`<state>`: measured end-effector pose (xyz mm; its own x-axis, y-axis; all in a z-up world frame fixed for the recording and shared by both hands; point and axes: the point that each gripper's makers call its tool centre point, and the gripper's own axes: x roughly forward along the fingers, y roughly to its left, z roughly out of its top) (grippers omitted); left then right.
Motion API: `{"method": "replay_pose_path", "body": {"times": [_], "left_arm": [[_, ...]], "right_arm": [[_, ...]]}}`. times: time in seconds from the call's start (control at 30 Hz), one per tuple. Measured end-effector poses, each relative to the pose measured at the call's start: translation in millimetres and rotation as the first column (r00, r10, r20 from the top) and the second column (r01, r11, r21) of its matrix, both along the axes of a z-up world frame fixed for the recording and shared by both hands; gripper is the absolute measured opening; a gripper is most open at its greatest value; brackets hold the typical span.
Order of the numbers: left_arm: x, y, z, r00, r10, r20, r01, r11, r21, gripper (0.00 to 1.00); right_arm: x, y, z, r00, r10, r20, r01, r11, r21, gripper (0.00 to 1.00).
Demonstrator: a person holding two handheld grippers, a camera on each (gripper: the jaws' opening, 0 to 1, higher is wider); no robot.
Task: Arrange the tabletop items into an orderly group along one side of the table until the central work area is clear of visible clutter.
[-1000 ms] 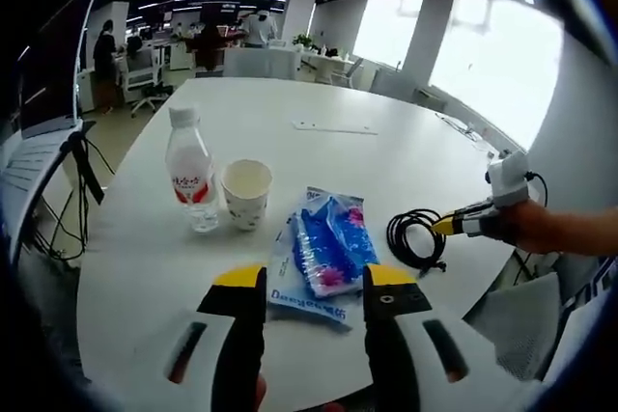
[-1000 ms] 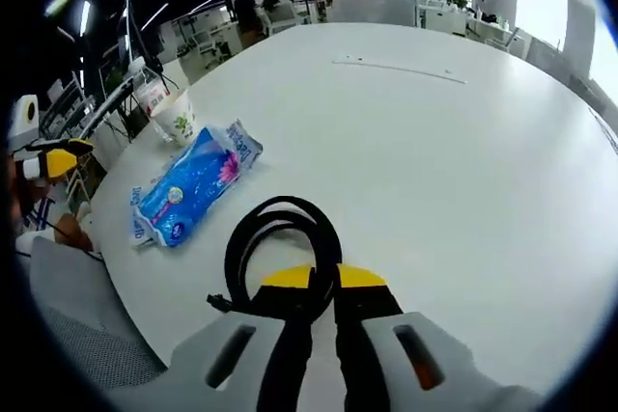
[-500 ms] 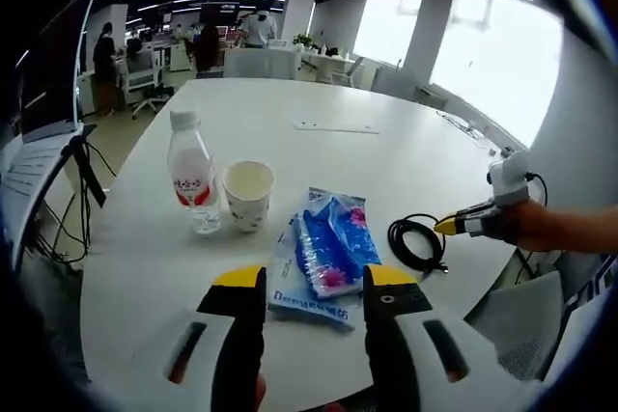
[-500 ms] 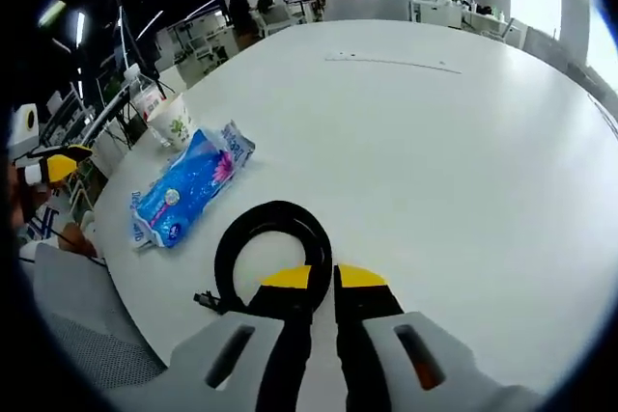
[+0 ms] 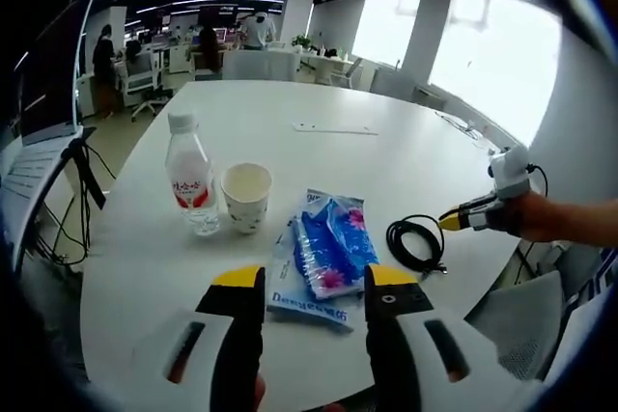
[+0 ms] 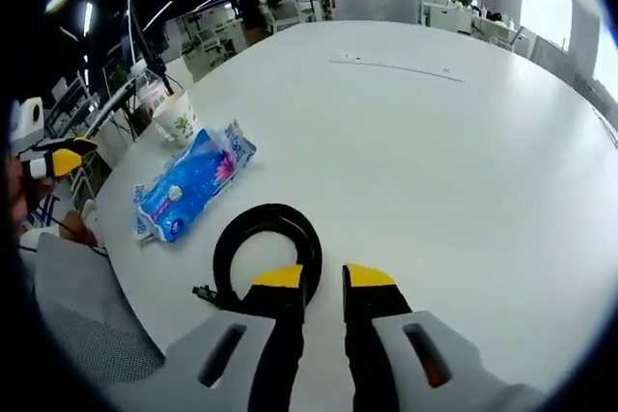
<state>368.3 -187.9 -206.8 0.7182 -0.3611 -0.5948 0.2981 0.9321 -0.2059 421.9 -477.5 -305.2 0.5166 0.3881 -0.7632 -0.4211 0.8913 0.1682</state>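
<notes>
Right gripper (image 6: 322, 278) parted, empty, over coiled black cable (image 6: 266, 244). Left gripper (image 5: 314, 279) parted, empty, above blue tissue pack (image 5: 324, 251). Grouping near done; next likely tidy pack alignment.

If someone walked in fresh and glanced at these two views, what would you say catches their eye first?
Probably the bright blue packet, lying flat near the table's edge, just beyond the left tongs, which stand open. To one side of it a paper cup and a water bottle stand upright side by side. On its other side lies a coiled black cable, with the right tongs slightly open right at the coil.
</notes>
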Motion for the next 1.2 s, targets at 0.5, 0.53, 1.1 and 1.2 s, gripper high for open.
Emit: {"method": "replay_pose_path", "body": {"times": [0.5, 0.53, 1.1, 1.2], "left_arm": [[0.0, 0.0, 1.8, 1.000, 0.002, 0.010, -0.002, 1.000, -0.007, 0.40], [-0.1, 0.2, 2.3, 1.000, 0.003, 0.012, -0.003, 1.000, -0.007, 0.40], [-4.7, 3.3, -0.4, 1.000, 0.009, 0.006, -0.009, 1.000, -0.009, 0.40], [-4.4, 4.8, 0.0, 1.000, 0.013, 0.005, -0.013, 1.000, -0.008, 0.40]], "right_arm": [[-0.4, 15.9, 12.1, 0.994, 0.111, 0.016, -0.110, 0.994, -0.010, 0.15], [0.2, 17.2, 13.1, 0.993, 0.115, 0.017, -0.115, 0.993, -0.010, 0.15], [26.3, 76.3, 27.9, 0.963, 0.266, 0.052, -0.266, 0.964, -0.007, 0.15], [31.5, 90.1, 28.2, 0.952, 0.302, 0.052, -0.302, 0.953, -0.011, 0.15]]}}
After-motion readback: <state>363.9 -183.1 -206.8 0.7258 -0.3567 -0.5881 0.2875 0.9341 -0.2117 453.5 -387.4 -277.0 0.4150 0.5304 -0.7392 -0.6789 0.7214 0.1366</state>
